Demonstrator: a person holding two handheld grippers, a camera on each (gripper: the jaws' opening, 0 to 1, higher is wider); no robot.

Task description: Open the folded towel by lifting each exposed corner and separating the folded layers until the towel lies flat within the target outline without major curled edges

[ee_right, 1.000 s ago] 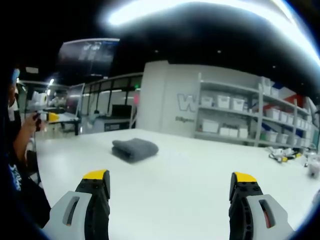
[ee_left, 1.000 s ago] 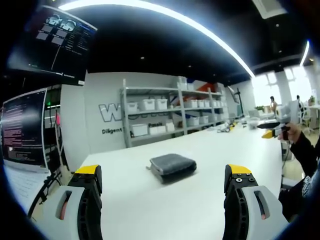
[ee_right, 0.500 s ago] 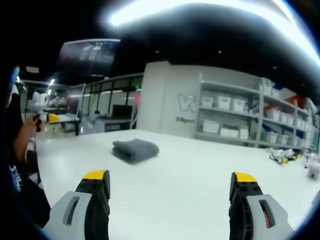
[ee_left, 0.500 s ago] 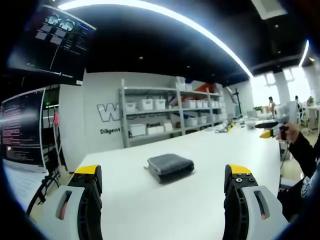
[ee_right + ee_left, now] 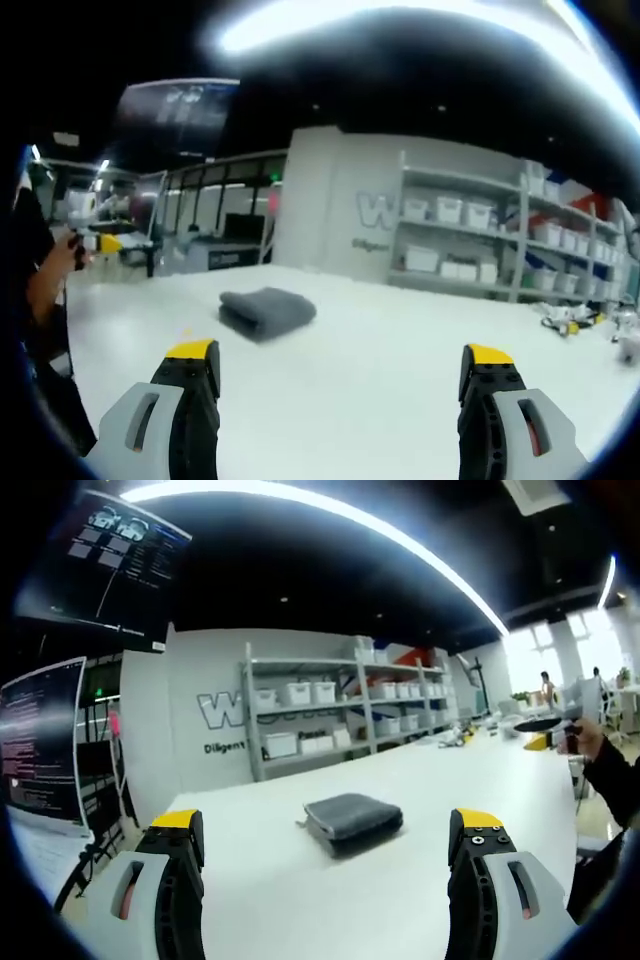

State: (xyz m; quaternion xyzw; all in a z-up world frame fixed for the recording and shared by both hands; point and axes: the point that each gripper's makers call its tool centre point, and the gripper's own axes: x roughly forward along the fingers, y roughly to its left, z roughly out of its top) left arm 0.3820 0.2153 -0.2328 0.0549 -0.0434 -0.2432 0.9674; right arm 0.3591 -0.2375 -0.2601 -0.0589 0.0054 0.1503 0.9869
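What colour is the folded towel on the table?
Dark grey. The folded towel shows best in the left gripper view, lying on the white table.

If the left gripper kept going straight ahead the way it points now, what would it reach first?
Most likely the folded grey towel. It lies on the white table ahead of the open left gripper, roughly centred between its jaws, with bare tabletop before it. Depth is hard to judge; a level path might pass just above it.
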